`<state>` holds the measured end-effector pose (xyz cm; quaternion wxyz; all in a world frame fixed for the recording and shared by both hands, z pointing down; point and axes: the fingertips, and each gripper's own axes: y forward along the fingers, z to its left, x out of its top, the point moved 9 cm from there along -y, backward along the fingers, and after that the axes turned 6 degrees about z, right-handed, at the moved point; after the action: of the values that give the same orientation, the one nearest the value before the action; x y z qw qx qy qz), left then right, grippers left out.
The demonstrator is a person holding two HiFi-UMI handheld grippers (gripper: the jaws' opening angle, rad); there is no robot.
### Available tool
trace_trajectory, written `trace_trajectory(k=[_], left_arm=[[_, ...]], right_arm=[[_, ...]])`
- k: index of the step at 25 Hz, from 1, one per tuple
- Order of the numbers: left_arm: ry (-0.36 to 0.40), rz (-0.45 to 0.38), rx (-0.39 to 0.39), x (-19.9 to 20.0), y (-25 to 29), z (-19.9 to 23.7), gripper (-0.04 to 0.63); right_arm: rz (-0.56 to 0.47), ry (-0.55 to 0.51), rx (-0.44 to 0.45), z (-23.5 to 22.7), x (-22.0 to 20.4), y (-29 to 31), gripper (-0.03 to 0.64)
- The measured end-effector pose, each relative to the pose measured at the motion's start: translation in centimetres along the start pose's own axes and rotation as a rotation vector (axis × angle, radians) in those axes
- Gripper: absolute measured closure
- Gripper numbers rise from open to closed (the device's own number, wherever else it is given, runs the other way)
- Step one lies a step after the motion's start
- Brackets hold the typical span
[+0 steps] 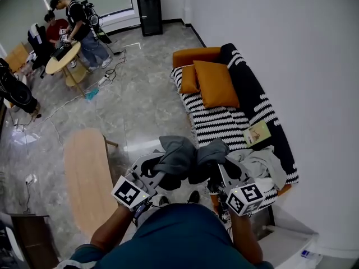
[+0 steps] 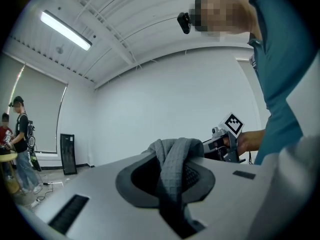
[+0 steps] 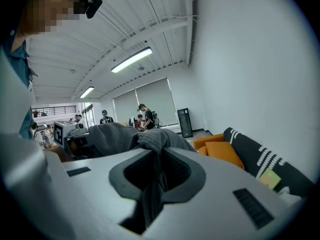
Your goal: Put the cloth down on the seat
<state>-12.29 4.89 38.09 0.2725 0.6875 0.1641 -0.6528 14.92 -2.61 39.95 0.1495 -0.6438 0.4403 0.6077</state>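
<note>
Cloth (image 1: pixel 179 156) hangs near sofa (image 1: pixel 219 123) edge, table (image 1: pixel 87 175) well leftward.

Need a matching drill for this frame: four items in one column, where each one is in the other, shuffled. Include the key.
Items:
1. grey cloth
2. large orange cushion
3. green booklet
4. wooden table

Places:
A. on the floor, left of the striped sofa
B. at the far end of the sofa
C. clamped in the left gripper and the right gripper
D. on the sofa, next to the pale clothes

Pairs: 1-C, 2-B, 3-D, 4-A
</note>
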Motion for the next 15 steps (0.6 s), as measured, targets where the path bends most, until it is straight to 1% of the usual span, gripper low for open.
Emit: trace_trajectory(k=[6, 11, 15], left_arm=[[-0.015, 0.021, -0.007, -0.3, 3.3, 0.0, 0.541], [-0.036, 0.048, -0.012, -1.3, 5.9, 1.0, 0.541], [-0.039, 0.057, -0.016, -1.4, 7.7, 2.2, 0.541]], right_arm=[[0.029, 0.031, 0.017, -3.2, -0.2, 0.8, 0.574], [0.062, 0.057, 0.026, -5.5, -0.5, 2.6, 0.574], [0.08, 0.067, 0.054, -6.4, -0.4, 4.7, 0.574]])
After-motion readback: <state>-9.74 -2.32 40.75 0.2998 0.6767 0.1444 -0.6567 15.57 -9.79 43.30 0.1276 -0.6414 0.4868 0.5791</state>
